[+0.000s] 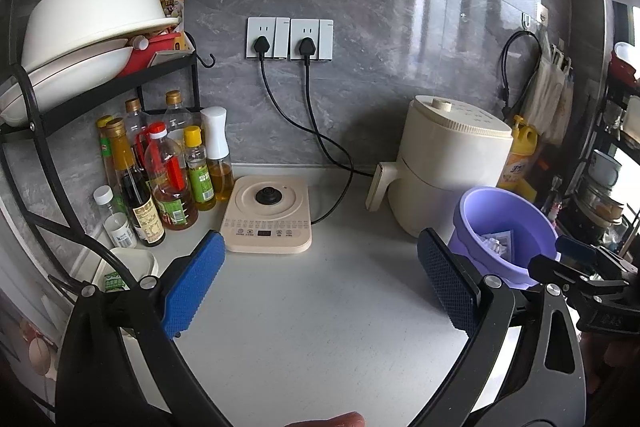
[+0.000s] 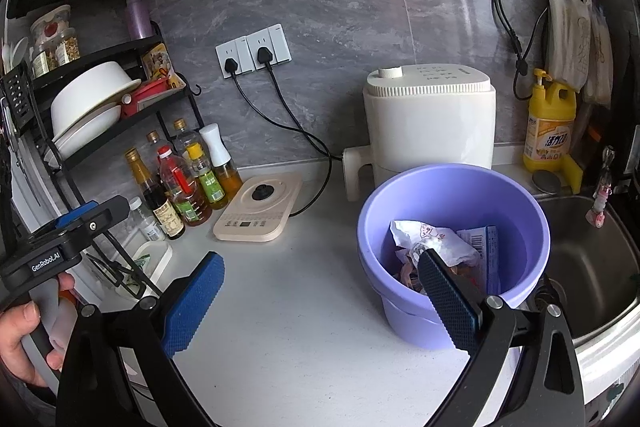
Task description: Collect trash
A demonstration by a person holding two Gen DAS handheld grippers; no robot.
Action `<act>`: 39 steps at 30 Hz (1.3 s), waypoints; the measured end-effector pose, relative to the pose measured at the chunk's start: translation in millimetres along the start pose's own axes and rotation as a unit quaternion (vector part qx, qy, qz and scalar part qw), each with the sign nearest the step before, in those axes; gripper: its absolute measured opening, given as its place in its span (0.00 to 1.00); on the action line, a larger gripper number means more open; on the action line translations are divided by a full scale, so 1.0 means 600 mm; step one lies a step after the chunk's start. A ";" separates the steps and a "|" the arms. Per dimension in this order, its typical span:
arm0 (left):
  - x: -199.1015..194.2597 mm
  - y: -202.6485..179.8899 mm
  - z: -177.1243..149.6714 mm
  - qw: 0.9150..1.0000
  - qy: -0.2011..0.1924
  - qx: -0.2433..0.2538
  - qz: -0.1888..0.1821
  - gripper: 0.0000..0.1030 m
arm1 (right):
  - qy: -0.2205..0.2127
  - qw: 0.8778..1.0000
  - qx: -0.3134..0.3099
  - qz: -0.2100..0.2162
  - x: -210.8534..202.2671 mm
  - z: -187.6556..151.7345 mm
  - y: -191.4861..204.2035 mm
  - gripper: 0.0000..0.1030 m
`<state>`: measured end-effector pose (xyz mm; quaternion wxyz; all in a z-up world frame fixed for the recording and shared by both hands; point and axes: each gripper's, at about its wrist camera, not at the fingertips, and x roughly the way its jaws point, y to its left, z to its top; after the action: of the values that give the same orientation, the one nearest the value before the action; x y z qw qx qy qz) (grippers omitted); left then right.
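Observation:
A purple bucket [image 2: 452,195] stands on the white counter at the right, by the sink. It holds crumpled wrappers [image 2: 436,239] and a blue packet [image 2: 488,247]. The bucket also shows in the left wrist view [image 1: 504,215]. My right gripper [image 2: 320,291] is open and empty, its right finger in front of the bucket's near rim. My left gripper [image 1: 320,279] is open and empty over bare counter, left of the bucket. The right gripper's body shows at the right edge of the left wrist view [image 1: 588,267].
A beige kettle base [image 1: 268,215] sits mid-counter with a cord to the wall sockets. A white air fryer [image 2: 428,123] stands behind the bucket. Oil and sauce bottles [image 1: 160,179] and a dish rack [image 1: 80,39] fill the left. A steel sink [image 2: 592,259] lies right.

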<state>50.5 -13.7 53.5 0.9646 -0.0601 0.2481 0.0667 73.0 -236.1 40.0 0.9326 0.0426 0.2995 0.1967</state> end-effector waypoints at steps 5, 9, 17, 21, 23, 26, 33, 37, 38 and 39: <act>0.005 0.000 -0.001 1.000 0.001 -0.002 0.003 0.93 | 0.001 1.000 -0.001 0.003 0.001 -0.003 0.001 0.92; 0.007 0.000 0.000 1.000 -0.002 -0.004 0.005 0.93 | -0.001 1.000 0.000 0.005 0.003 -0.002 0.001 0.92; 0.003 0.002 0.000 1.000 -0.005 -0.011 0.011 0.93 | -0.001 1.000 0.001 0.004 0.004 -0.001 0.000 0.92; 0.000 0.004 -0.002 1.000 -0.006 -0.011 0.015 0.93 | -0.001 1.000 -0.002 0.006 0.003 -0.001 0.002 0.92; -0.003 0.006 -0.002 1.000 -0.006 -0.012 0.017 0.93 | -0.001 1.000 -0.004 0.007 0.002 -0.001 0.004 0.92; -0.007 0.007 -0.004 1.000 -0.006 -0.013 0.020 0.93 | -0.002 1.000 -0.003 0.009 -0.002 -0.003 0.005 0.92; -0.012 0.007 -0.005 1.000 -0.008 -0.011 0.020 0.94 | -0.002 1.000 -0.001 0.009 -0.007 -0.007 0.005 0.92; -0.015 0.004 -0.007 1.000 -0.010 -0.009 0.019 0.94 | -0.005 1.000 0.001 0.006 -0.014 -0.012 0.004 0.92; -0.015 0.003 -0.007 1.000 -0.010 -0.008 0.019 0.94 | -0.005 1.000 0.002 0.005 -0.015 -0.013 0.004 0.92; -0.016 0.003 -0.008 1.000 -0.010 -0.008 0.018 0.94 | -0.005 1.000 0.004 0.005 -0.017 -0.015 0.003 0.92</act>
<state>39.5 -13.8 54.0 0.9652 -0.0625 0.2387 0.0866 59.9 -238.7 38.5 0.9329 0.0485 0.2957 0.1999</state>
